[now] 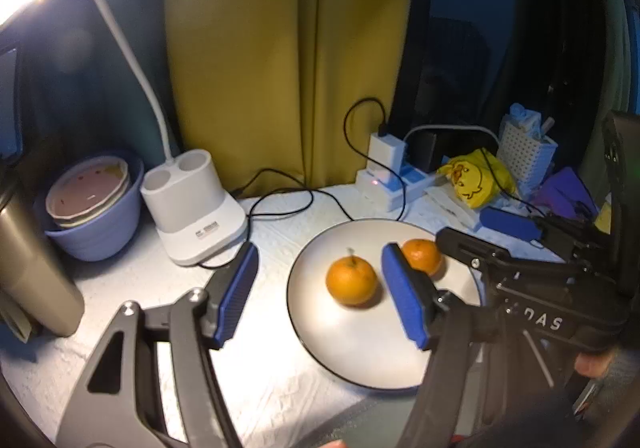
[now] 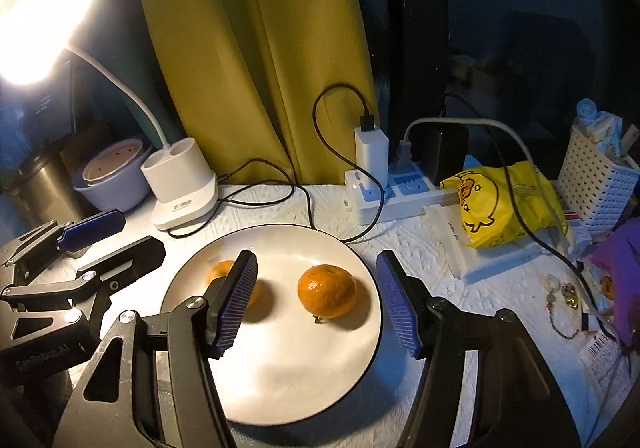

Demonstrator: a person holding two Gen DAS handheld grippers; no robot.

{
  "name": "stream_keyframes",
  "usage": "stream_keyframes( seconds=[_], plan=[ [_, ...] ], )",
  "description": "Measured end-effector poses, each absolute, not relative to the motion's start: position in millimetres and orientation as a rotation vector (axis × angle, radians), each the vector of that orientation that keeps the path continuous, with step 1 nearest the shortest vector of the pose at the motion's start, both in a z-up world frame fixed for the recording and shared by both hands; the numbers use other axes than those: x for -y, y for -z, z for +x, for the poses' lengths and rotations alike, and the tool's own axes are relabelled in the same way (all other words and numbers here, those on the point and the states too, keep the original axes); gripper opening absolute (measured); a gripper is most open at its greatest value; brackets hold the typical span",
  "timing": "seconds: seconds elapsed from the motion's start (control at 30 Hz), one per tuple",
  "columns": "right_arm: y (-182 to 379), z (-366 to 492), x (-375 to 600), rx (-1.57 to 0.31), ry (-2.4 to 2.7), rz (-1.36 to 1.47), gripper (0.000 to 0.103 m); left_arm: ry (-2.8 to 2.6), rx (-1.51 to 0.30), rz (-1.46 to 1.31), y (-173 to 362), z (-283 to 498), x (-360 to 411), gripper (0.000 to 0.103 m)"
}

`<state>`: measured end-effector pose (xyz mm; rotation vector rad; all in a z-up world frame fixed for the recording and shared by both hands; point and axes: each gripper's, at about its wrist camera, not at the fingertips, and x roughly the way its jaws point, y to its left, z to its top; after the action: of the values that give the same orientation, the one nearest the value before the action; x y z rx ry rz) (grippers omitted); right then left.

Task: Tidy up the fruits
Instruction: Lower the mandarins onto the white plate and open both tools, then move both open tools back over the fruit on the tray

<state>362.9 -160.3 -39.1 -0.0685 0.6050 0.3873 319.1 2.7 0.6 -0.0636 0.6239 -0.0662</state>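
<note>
- Left wrist view: the left gripper [image 1: 320, 290] is hanging over the near-left part of the plate [image 1: 360, 360] with its blue pads spread wide and nothing between them. One orange [image 1: 351, 280], stem up, is sitting on the plate in the gap just ahead of the fingers; a second orange [image 1: 423, 255] is lying further back, partly hidden behind the right-hand pad. The right gripper [image 1: 472, 232] is reaching in from the right, also open and holding nothing.
- Right wrist view: the right gripper [image 2: 318, 302] is gaping wide over the plate [image 2: 280, 388], and the nearer orange [image 2: 327, 291], on its side here, is lying between the pads but touching neither. The other orange [image 2: 224, 272] is peeking out behind the left pad.
- Both fruits look settled on the plate, apart from each other, so I'd guess the job is nearly finished.
- If either one is being moved, the pads should be centred across its widest part and closed gently, since round fruit is liable to roll on the smooth plate.
</note>
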Motion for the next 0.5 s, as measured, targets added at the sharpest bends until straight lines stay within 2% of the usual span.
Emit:
stream_keyframes(
  seconds=[0.5],
  plan=[
    [19.0,304.7,167.1,-0.569,-0.408,-0.064,0.065,0.060,-0.583,-0.059,-27.8,265.1,0.2,0.065]
  ],
)
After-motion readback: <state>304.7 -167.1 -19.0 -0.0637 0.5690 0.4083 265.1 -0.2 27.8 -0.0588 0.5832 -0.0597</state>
